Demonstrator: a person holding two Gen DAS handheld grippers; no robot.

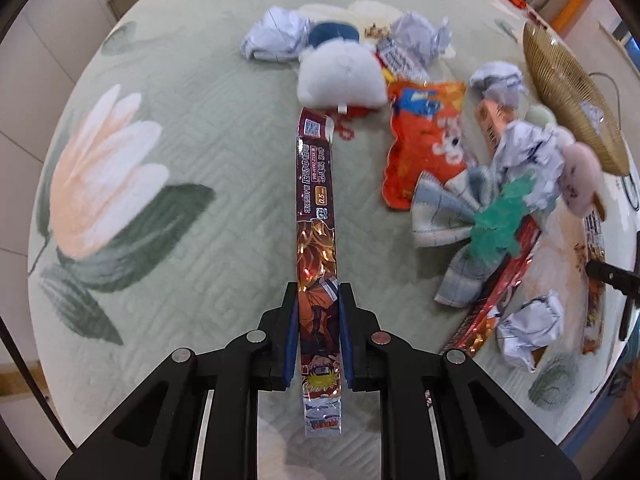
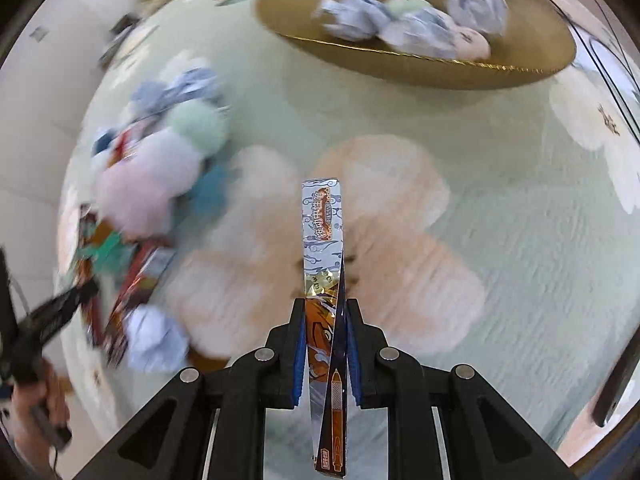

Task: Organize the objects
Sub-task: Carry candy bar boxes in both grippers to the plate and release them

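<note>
Two long, thin pen boxes, one per gripper: left gripper (image 1: 319, 304) jaws clamped on the dark-red pen box (image 1: 316, 216), right gripper (image 2: 326, 320) jaws clamped on the silver-blue pen box (image 2: 324, 240), both above the floral bedspread (image 1: 192, 128). Probably light, hollow, glossy card: easily crushed or twisted, apt to slip. Best pinched near mid-length on the flat faces. Woven basket (image 2: 420, 74) ahead, crumpled paper inside.

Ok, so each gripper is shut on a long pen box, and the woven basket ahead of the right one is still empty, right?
Not quite. The woven basket is not empty: the right wrist view shows crumpled paper balls and small plush toys in it. The rest holds: the left gripper is shut on a pen box, and the right gripper is shut on another pen box.
</note>
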